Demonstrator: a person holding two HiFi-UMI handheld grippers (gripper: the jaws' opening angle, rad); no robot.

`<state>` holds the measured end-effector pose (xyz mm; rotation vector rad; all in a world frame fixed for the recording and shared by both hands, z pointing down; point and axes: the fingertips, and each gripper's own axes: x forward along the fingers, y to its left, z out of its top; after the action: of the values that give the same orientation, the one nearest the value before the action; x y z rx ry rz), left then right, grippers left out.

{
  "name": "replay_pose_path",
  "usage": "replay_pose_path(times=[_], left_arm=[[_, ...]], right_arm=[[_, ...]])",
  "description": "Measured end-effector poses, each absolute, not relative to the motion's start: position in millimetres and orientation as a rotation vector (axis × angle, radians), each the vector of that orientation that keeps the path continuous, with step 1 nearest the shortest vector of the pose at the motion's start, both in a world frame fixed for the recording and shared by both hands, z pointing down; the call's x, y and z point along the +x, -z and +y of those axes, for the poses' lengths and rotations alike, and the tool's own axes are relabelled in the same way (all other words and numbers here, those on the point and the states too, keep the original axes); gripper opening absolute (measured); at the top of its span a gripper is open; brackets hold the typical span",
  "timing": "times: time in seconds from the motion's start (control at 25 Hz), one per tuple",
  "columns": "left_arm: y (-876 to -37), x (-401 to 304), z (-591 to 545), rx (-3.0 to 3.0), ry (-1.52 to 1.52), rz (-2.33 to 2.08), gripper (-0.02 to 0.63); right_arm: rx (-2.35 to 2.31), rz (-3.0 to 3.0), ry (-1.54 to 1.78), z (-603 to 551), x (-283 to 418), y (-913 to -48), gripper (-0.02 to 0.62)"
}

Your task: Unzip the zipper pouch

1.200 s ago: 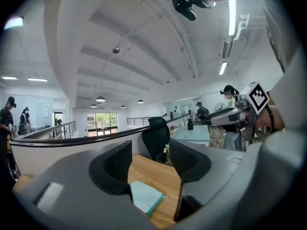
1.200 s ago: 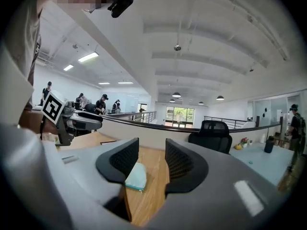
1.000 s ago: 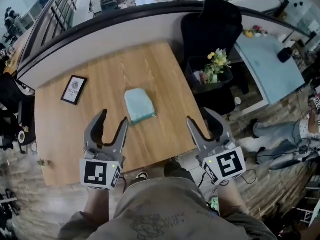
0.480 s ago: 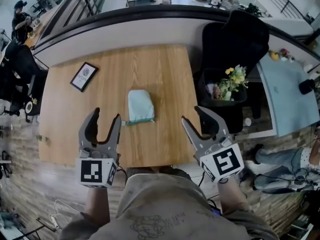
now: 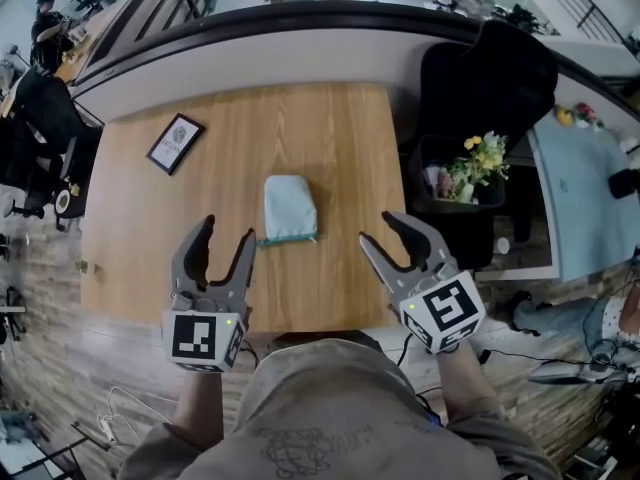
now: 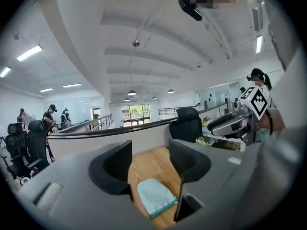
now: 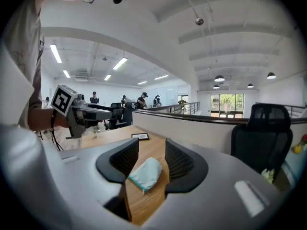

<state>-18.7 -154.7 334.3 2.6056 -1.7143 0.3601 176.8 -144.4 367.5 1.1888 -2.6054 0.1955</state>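
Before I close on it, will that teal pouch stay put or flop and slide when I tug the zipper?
The pouch looks like soft fabric, lying flat, so probably floppy and light. On the smooth wooden table it would likely slide unless the left hand-held gripper pins it.

Wooden table [image 5: 330, 138], framed card [image 5: 175, 143] near its left edge, black chair [image 5: 480, 78], flowers [image 5: 478, 158] beside the table

A wooden table [image 5: 300, 133] is standing mid-frame, with a curved grey partition [image 5: 250, 58] running along its far edge. At the upper right a black office chair [image 5: 485, 73] is sitting beside yellow flowers [image 5: 480, 155]. Strip lights [image 7: 56, 53] are glowing on the white ceiling [image 6: 144, 32], and daylight is coming through distant windows [image 7: 225, 103].
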Motion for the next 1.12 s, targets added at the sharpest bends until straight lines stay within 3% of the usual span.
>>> replay_pose_path(times=[0.72,0.92,1.12], left_arm=[[-487,-31,-180,2.397,-0.581,-1.483,0.242],[-540,-29,-180,2.326,-0.645,-1.412,0.242],[-577,-32,-175,2.266,-0.674,-1.373,0.242]], right_arm=[[0.707,-2.289,-0.242,-189,126,-557,0.179],[0.604,-2.263,-0.279,-196,109,-602,0.129],[0.452,-2.187,-0.221,-194,100,-647,0.127]])
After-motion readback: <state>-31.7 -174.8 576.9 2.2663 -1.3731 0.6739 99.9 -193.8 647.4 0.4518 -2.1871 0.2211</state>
